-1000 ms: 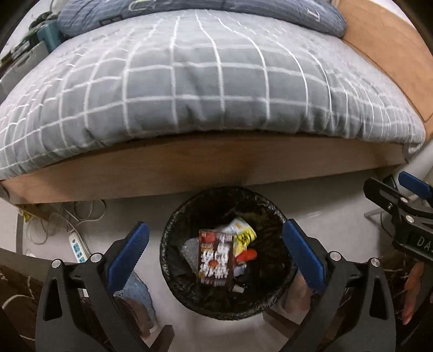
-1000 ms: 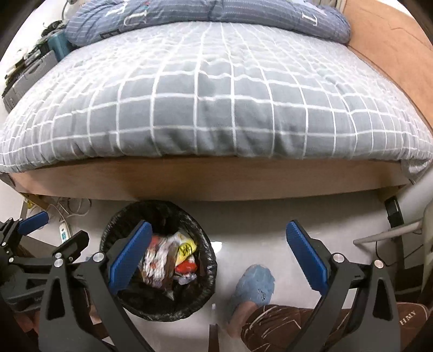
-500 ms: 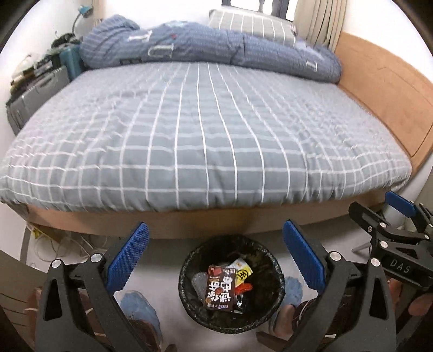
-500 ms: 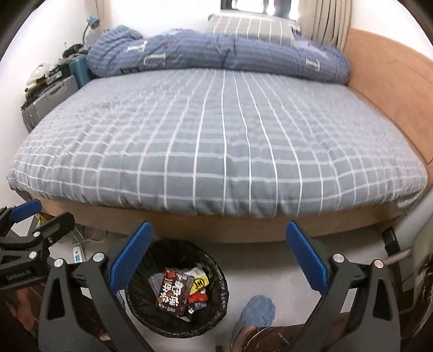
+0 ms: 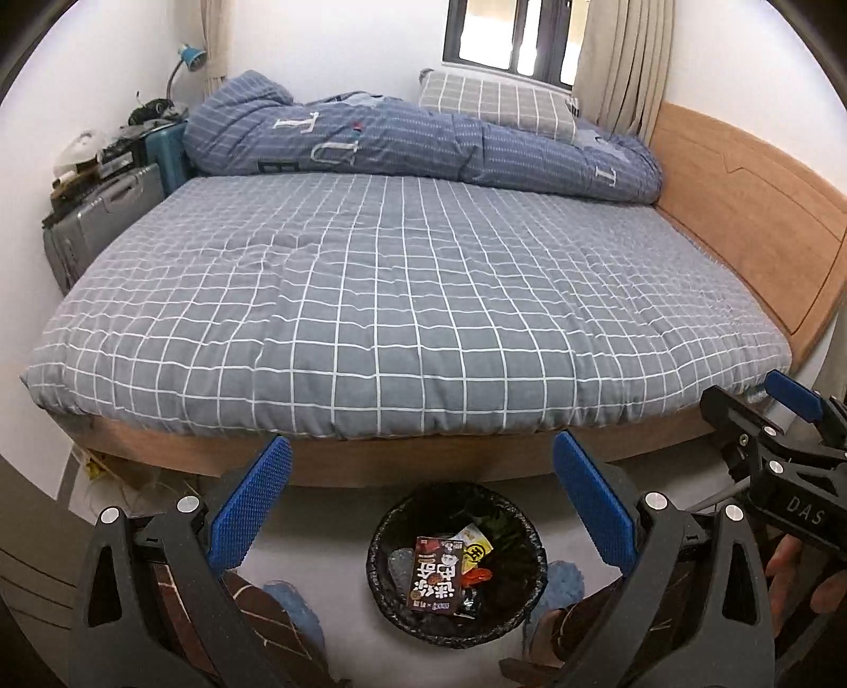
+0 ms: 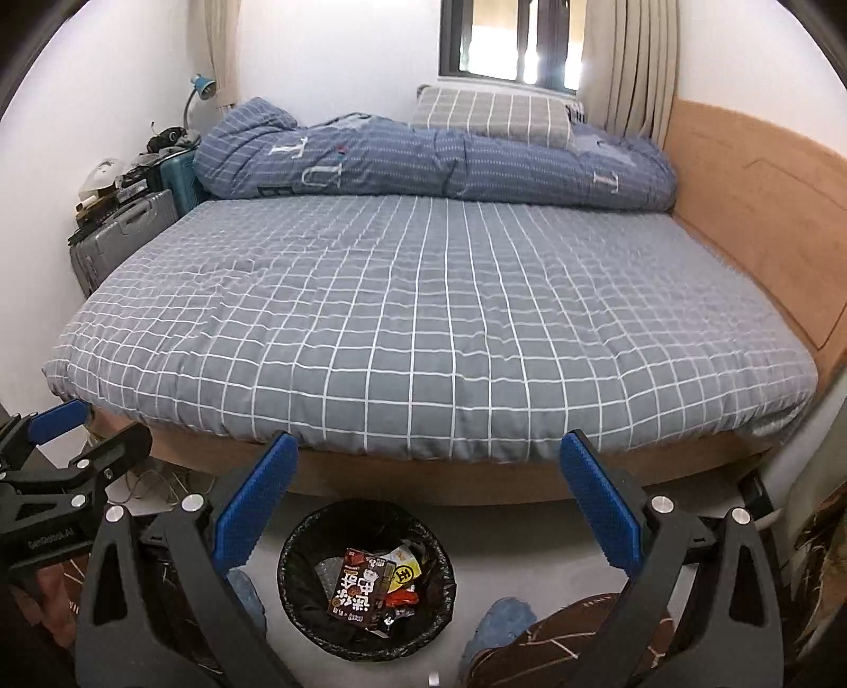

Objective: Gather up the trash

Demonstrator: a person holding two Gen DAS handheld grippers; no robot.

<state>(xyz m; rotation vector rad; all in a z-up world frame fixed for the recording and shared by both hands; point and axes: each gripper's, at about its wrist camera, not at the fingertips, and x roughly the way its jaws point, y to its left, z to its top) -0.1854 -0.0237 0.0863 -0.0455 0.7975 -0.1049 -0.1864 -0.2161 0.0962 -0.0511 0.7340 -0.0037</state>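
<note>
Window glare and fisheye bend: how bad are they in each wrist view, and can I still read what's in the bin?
Left wrist: window bright but its frame is readable; bed edges bow strongly; bin sharp, wrappers legible. Right wrist: window more blown out and slightly smeared; headboard soft; bin still clear.

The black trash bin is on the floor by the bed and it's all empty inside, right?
Not quite. The black trash bin does sit on the floor by the bed, but it isn't empty: a dark snack wrapper and other packets lie inside. The left wrist view shows this, and the right wrist view agrees.
</note>
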